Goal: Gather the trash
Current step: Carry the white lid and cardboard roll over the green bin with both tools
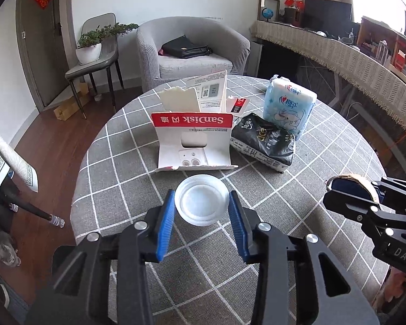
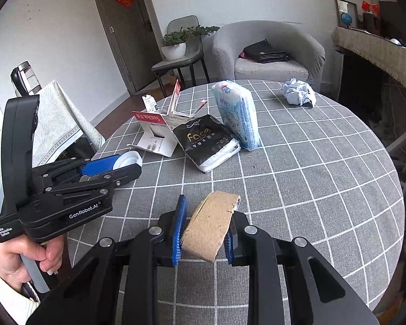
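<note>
A clear round plastic lid (image 1: 202, 203) lies on the grey checked tablecloth (image 1: 338, 149), and my left gripper (image 1: 202, 210) is shut on it, with a blue pad touching each side. In the right wrist view the same lid (image 2: 130, 158) shows white between the left gripper's fingertips (image 2: 127, 168). My right gripper (image 2: 208, 216) is shut on a flattened brown cardboard tube (image 2: 211, 224), held just above the table. Torn SanDisk packaging (image 1: 193, 140) stands behind the lid. A crumpled paper ball (image 2: 299, 92) rests at the table's far right.
A black tissue pack (image 1: 265, 140) and a blue tissue pack (image 1: 289, 105) sit mid-table. A grey armchair (image 1: 192, 46) and a chair bearing a potted plant (image 1: 90, 46) stand beyond. A grey cat (image 1: 8, 252) sits on the floor at left. A hand (image 2: 21, 265) holds the left gripper.
</note>
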Available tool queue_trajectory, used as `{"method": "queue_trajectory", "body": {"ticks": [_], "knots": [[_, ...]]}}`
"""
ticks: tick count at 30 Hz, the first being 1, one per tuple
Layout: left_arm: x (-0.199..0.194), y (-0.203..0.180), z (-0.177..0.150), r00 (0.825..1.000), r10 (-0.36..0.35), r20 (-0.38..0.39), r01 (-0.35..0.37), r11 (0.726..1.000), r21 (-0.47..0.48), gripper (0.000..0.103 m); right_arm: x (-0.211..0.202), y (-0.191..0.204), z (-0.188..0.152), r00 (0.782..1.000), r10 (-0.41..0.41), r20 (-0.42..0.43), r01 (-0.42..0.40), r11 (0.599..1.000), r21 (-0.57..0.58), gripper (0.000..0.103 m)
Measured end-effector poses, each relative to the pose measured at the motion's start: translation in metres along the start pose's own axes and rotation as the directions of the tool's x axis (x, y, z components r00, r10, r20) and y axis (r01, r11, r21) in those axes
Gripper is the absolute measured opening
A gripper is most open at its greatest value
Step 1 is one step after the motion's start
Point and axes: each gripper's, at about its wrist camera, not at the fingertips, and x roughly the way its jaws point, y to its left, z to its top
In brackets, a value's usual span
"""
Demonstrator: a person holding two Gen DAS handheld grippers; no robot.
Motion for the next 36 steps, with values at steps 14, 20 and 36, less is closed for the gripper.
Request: {"method": "queue_trajectory", "body": {"ticks": [14, 20, 36], "knots": [[-0.028, 0.066, -0.014, 0.999, 0.037, 0.013, -0.037, 0.998, -0.056, 0.042, 0.028, 0.066, 0.021, 0.998, 0.067, 0.003, -0.066, 0.996, -0.054, 0.024], [-0.035, 0.094, -0.022, 0.998, 0.063, 0.019, -0.061, 0.995, -0.082, 0.042, 0.037, 0.092, 0.028, 0.996, 0.094, 0.005, -0.093, 0.992, -0.079, 0.024], [-0.032, 0.158, -0.057, 0.993, 0.105, -0.05, -0.11, 0.987, -0.119, 0.042, 0.065, 0.156, 0.041, 0.986, 0.169, -0.007, -0.168, 0.977, -0.133, 0.024]]}}
